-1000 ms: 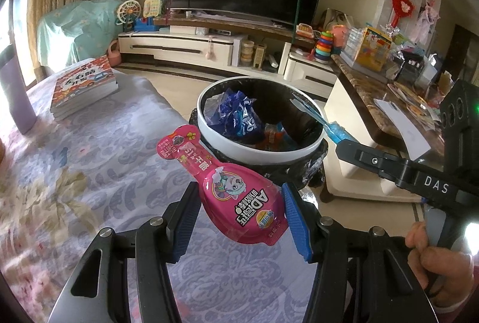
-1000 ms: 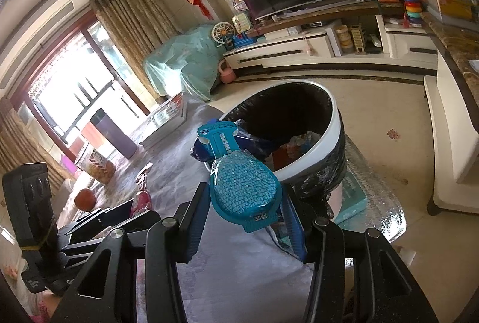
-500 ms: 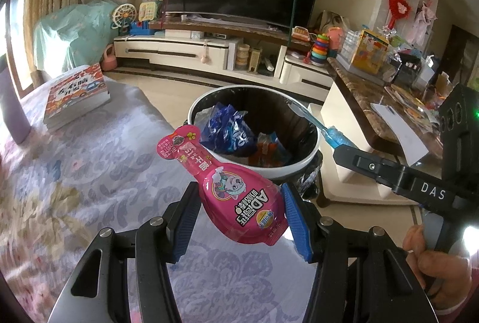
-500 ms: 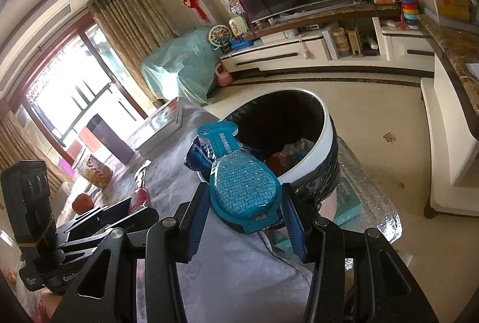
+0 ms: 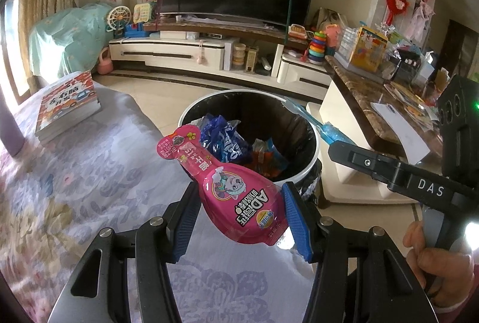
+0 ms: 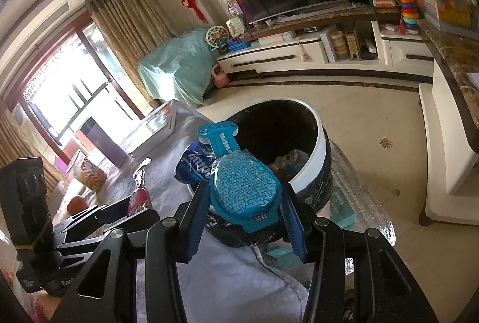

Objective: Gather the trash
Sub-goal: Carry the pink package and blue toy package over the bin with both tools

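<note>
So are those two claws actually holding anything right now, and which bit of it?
Yes. The left gripper clamps a pink packet by its wide end; the right gripper clamps a blue packet likewise.

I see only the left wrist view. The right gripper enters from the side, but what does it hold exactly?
Observer: The right gripper is shut on a blue package, paddle-shaped, with its narrow neck toward the trash bin.
Operator: What stands left of the book stack, outside my view?
Observer: A patterned cup stands on the table, with a round orange object nearer.
Operator: Is the pink package visible there?
Observer: Only edge-on, in the left gripper.
</note>
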`<act>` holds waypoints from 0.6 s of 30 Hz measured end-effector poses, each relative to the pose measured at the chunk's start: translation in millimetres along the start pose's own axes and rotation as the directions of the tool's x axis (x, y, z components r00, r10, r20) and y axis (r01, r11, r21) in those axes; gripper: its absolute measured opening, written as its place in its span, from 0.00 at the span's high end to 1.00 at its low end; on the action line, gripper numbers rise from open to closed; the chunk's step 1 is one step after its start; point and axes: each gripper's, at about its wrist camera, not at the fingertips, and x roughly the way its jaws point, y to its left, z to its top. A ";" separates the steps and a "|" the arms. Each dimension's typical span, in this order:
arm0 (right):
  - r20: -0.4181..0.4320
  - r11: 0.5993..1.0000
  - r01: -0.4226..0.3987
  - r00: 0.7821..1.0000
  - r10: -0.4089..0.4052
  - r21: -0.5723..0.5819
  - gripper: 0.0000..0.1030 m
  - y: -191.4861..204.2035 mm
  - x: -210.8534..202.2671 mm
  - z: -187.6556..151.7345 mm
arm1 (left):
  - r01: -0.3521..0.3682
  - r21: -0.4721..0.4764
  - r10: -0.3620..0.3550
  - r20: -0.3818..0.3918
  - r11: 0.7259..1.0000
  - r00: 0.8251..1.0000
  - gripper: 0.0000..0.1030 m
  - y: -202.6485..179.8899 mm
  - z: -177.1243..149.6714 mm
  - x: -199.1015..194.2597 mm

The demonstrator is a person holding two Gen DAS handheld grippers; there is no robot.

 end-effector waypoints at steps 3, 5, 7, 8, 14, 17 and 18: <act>-0.003 1.000 -0.002 1.000 0.002 0.008 0.53 -4.0 3.1 3.9 | 0.001 -0.003 -0.001 -0.007 1.000 1.000 0.48 -0.1 4.4 5.6; -0.004 1.000 -0.001 1.000 0.001 0.013 0.53 -6.7 5.2 5.3 | 0.001 -0.003 -0.002 -0.010 1.000 1.000 0.48 0.4 6.1 8.6; -0.006 1.000 -0.001 1.000 0.002 0.015 0.53 -8.7 6.7 7.4 | 0.003 -0.001 -0.003 -0.012 1.000 1.000 0.48 -0.4 8.8 11.9; -0.006 1.000 -0.002 1.000 0.002 0.014 0.53 -8.8 7.3 8.6 | 0.003 0.000 -0.003 -0.012 1.000 1.000 0.48 -0.9 10.4 13.7; -0.014 1.000 -0.003 1.000 0.003 0.023 0.53 -14.2 12.8 16.3 | 0.003 0.004 -0.003 -0.021 1.000 1.000 0.48 -4.6 18.1 26.0; -0.015 1.000 -0.002 1.000 0.002 0.026 0.53 -16.6 14.5 18.6 | 0.005 0.006 -0.005 -0.026 1.000 1.000 0.48 -4.9 21.1 31.9; -0.015 1.000 -0.002 1.000 0.003 0.028 0.53 -16.9 15.1 19.2 | 0.004 0.009 -0.004 -0.027 1.000 1.000 0.48 -5.4 22.5 34.2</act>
